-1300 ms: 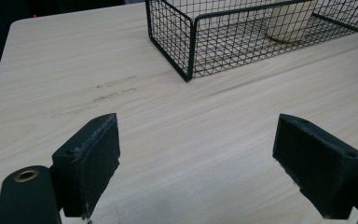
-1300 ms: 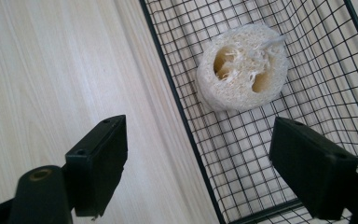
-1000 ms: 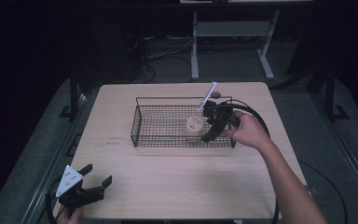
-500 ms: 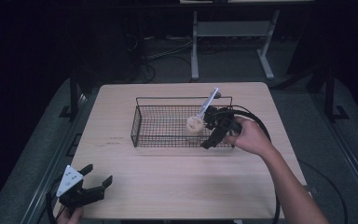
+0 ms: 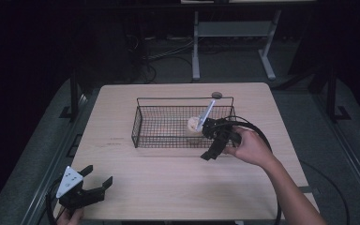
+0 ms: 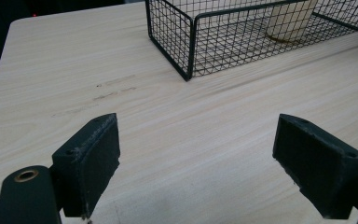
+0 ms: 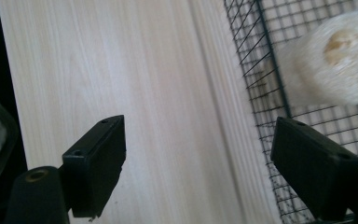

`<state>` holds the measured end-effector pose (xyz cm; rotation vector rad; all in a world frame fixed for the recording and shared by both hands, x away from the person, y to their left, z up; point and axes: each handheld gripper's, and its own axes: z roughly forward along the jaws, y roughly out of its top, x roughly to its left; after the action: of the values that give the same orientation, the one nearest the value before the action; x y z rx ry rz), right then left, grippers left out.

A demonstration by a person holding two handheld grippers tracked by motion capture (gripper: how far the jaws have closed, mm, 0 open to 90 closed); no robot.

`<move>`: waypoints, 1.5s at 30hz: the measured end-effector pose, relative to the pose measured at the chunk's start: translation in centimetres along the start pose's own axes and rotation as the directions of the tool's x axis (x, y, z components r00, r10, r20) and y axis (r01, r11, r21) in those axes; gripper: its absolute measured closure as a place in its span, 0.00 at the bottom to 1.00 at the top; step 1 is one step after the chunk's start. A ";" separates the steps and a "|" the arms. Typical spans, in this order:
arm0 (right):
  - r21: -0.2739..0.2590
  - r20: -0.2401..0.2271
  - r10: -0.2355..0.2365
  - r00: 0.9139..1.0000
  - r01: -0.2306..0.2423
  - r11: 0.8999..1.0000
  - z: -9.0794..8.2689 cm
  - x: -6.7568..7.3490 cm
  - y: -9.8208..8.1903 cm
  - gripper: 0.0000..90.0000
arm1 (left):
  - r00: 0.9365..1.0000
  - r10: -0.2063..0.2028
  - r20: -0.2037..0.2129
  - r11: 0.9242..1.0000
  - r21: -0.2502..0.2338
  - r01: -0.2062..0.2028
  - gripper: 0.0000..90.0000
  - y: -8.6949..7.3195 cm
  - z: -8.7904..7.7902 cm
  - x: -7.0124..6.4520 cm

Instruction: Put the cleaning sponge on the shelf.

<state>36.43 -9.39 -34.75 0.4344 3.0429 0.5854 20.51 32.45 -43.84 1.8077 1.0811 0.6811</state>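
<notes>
A black wire basket [image 5: 168, 140] stands on the middle of the wooden table [image 5: 178, 187]. Inside it, at the right end, a brush with a cream fibrous head [image 5: 194, 124] and a pale handle [image 5: 207, 110] leans up toward the far rim. My right gripper [image 5: 209, 140] is open at the basket's near right corner, with nothing between its jaws. In the right gripper view the open right gripper [image 7: 198, 163] hangs over the basket rim [image 7: 270, 60], with the brush head [image 7: 340, 56] beyond. My left gripper [image 5: 99, 174] rests open at the table's front left corner.
A small dark disc [image 5: 216, 95] lies on the table behind the basket. In the left gripper view the open left gripper [image 6: 196, 158] faces bare tabletop, with the basket [image 6: 191, 42] farther off. A metal stand [image 5: 229, 33] and cables sit on the floor beyond.
My right gripper has drawn back from the brush toward the basket's near side. The brush stays leaning in the basket. The left gripper has not moved.
</notes>
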 end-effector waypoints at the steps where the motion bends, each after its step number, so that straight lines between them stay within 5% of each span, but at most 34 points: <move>1: 0.002 0.001 -0.001 1.000 0.001 1.000 0.2 0.2 -0.1 0.19 | 1.000 0.000 -0.001 1.000 0.001 0.000 0.16 0.0 0.0 0.0; 19: 0.015 -0.013 -0.029 0.999 0.029 0.999 2.2 2.5 -2.7 0.19 | 1.000 0.001 -0.003 1.000 0.002 -0.001 0.16 0.0 0.0 -0.1; 45: 0.013 -0.041 0.016 0.999 -0.016 1.000 4.0 4.2 -7.1 0.19 | 1.000 0.005 -0.001 1.000 0.008 -0.005 0.16 -0.1 -0.1 -0.2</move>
<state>30.71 -13.11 -40.86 0.4530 3.0868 0.5841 20.36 32.32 -43.87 1.8180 1.0819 0.6819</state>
